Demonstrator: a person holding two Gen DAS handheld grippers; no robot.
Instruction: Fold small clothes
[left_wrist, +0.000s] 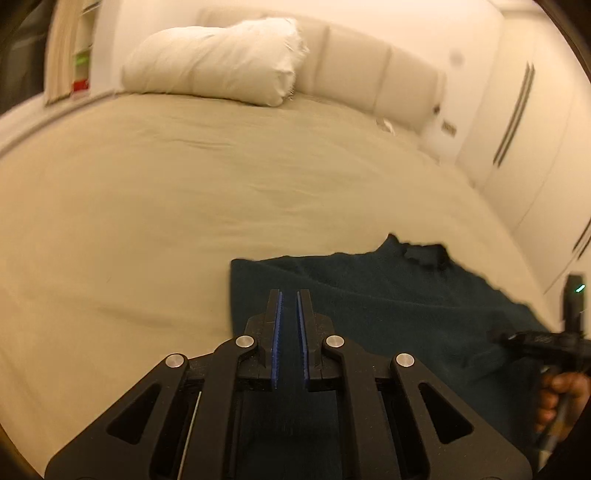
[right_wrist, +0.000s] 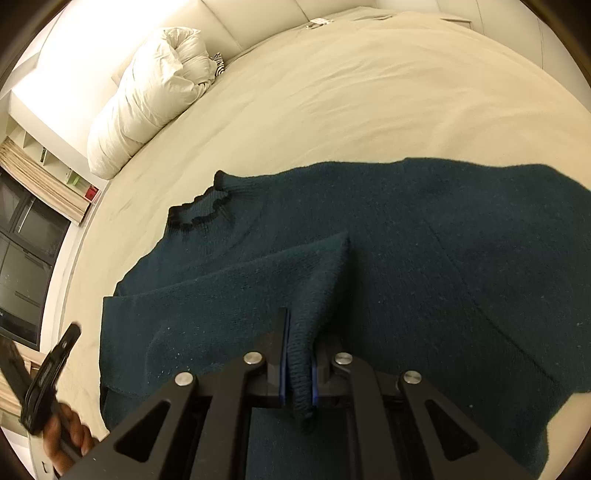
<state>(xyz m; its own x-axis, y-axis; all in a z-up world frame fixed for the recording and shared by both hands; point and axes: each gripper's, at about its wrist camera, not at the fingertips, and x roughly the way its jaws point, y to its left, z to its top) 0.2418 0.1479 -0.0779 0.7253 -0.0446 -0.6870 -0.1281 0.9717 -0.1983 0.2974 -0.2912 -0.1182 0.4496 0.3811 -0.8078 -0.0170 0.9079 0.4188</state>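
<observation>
Right gripper (right_wrist: 298, 354) is pinching a cuff of the sweater (right_wrist: 406, 229), lifting it to fold toward the collar at ten o'clock; left gripper (left_wrist: 289, 325) is hovering closed, empty.

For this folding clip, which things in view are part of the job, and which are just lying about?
Part of the job:
- dark teal sweater, spread on the bed
- right claw, shut on the sweater's cuff
- left claw, shut, holding nothing

Lying about:
- white pillow
- bed sheet
- striped item beside the pillow
</observation>
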